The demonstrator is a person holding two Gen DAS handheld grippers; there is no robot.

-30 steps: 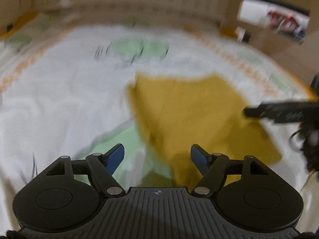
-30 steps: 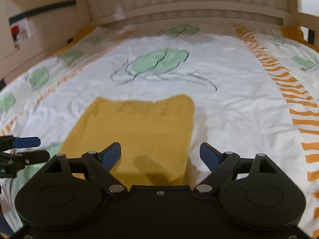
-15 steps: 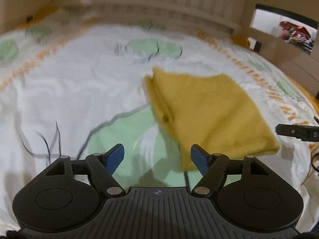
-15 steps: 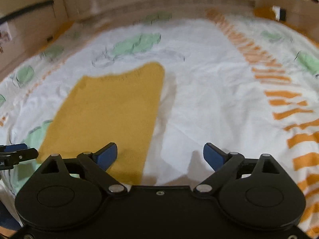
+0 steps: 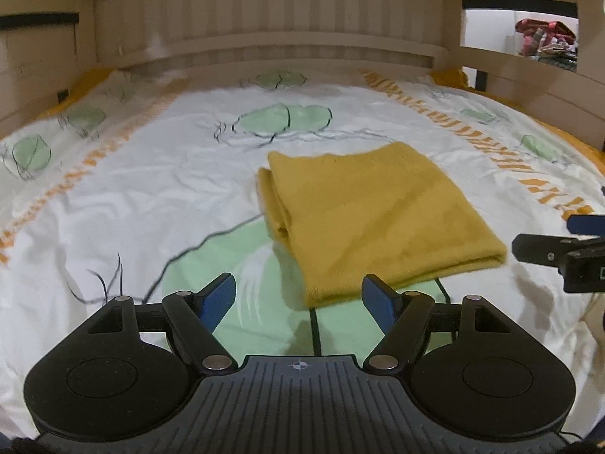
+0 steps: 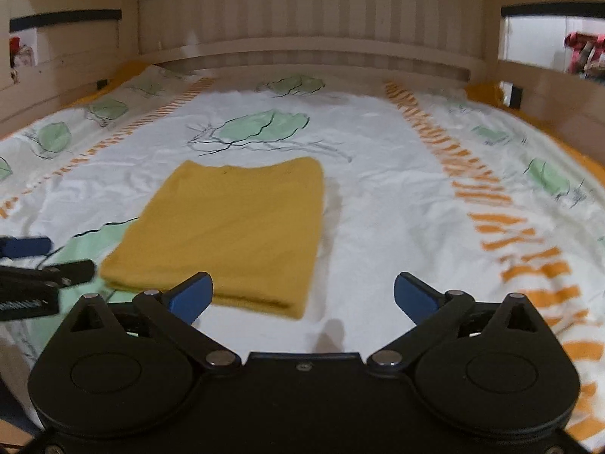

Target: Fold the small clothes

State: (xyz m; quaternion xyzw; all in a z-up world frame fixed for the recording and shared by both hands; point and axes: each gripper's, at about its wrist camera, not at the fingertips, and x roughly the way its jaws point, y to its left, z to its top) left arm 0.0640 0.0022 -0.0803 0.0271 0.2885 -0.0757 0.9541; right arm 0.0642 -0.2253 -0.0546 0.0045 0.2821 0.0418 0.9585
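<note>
- The bed (image 5: pixel 159 196), under a white cover printed with green leaves and orange stripes, fills both views ahead of each tool; it looks soft and rumpled, so cloth pressed into it should give rather than slide.
- The mustard garment (image 5: pixel 374 219) lies folded flat on the bed, ahead and to the right of the left tool (image 5: pixel 298 300), ahead and to the left of the right tool (image 6: pixel 302 297). It appears to be a light, limp knit: it should drape and sag when lifted, and the layers may shift apart. Best pinched at a corner or along a folded edge, through all layers at once.
- Left tool: jaws spread wide, holding nothing, hovering just short of the garment's near corner.
- Right tool: jaws likewise wide apart and empty, near the garment's near edge.
- Only the left wrist view shows the stacked layers along the garment's left side, with a small pucker there; the right wrist view shows instead its straight right edge and the rounded near fold.
</note>
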